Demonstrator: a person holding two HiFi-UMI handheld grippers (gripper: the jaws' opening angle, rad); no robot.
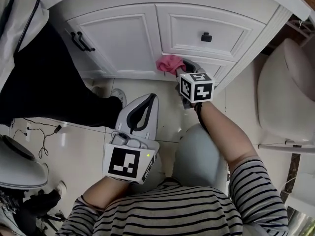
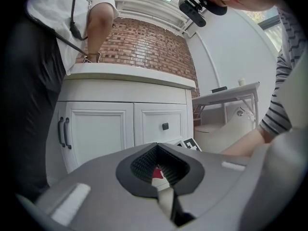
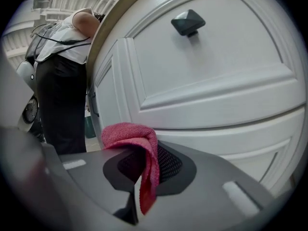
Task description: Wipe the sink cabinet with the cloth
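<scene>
We hold the cloth (image 1: 170,63) clenched in the right gripper's (image 1: 183,68) jaws against the cabinet (image 1: 123,38) front, low on it, while the left gripper (image 1: 151,98) hangs closed and empty, back from the cabinet, so wiping looks underway with most panels likely left.

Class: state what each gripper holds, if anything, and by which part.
Right gripper pinches the pink cloth by a fold, its bulk bunched beyond the jaws. Left gripper is shut on nothing.

Right gripper (image 1: 186,68) is reaching forward, jaws clamping cloth (image 1: 170,63). Left gripper (image 1: 151,100) is idling near torso, jaws together, empty.
</scene>
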